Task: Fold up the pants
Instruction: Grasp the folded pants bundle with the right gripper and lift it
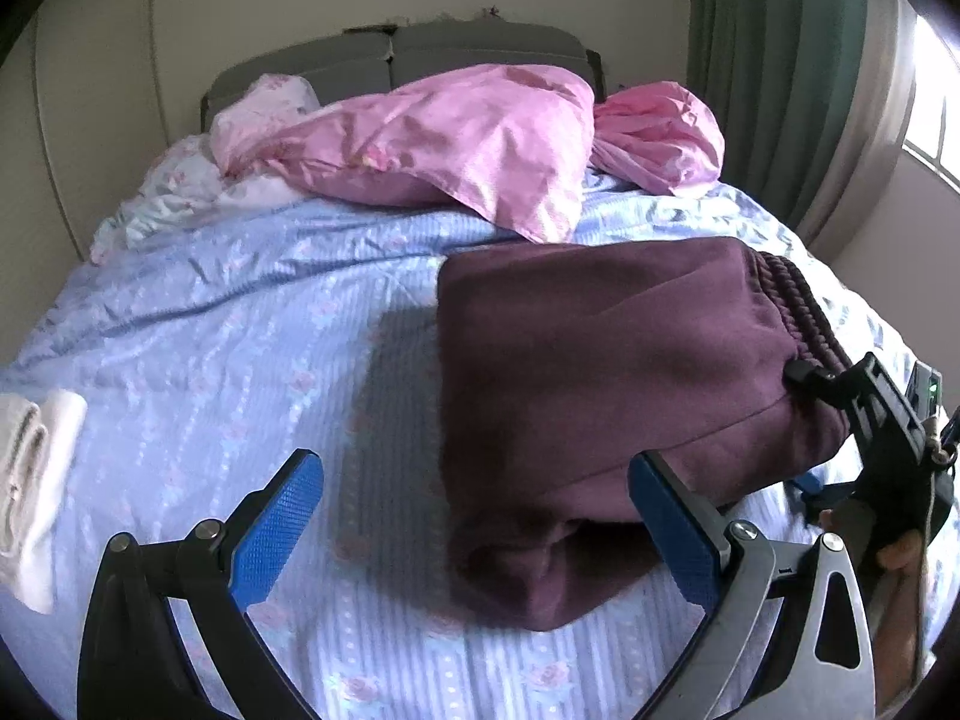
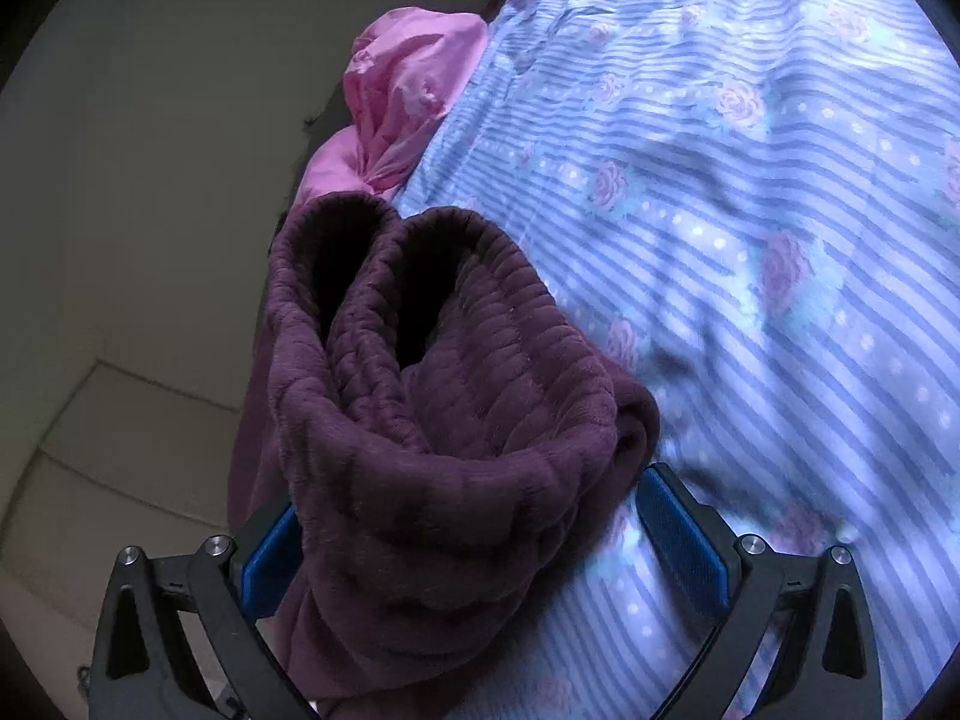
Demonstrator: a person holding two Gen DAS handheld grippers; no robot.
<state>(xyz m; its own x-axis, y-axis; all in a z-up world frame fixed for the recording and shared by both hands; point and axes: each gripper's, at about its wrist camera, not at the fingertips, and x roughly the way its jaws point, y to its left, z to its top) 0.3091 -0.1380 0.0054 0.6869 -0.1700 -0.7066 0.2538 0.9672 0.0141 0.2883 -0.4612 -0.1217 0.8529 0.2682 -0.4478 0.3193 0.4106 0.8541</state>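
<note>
The dark purple pants (image 1: 606,372) lie folded into a thick bundle on the blue striped bedspread (image 1: 240,312), right of centre. My left gripper (image 1: 474,522) is open; its right finger touches the bundle's near edge and the left finger is over bare bedspread. The right gripper (image 1: 864,414) shows at the bundle's right side by the ribbed waistband. In the right wrist view the ribbed waistband (image 2: 444,396) sits between the wide-spread fingers of my right gripper (image 2: 468,534), which is open around it without pinching.
Pink bedding (image 1: 474,138) is heaped at the headboard, also in the right wrist view (image 2: 408,90). A folded white cloth (image 1: 30,480) lies at the bed's left edge. A green curtain (image 1: 774,60) and window are at the right. The bedspread (image 2: 750,240) fills the right of that view.
</note>
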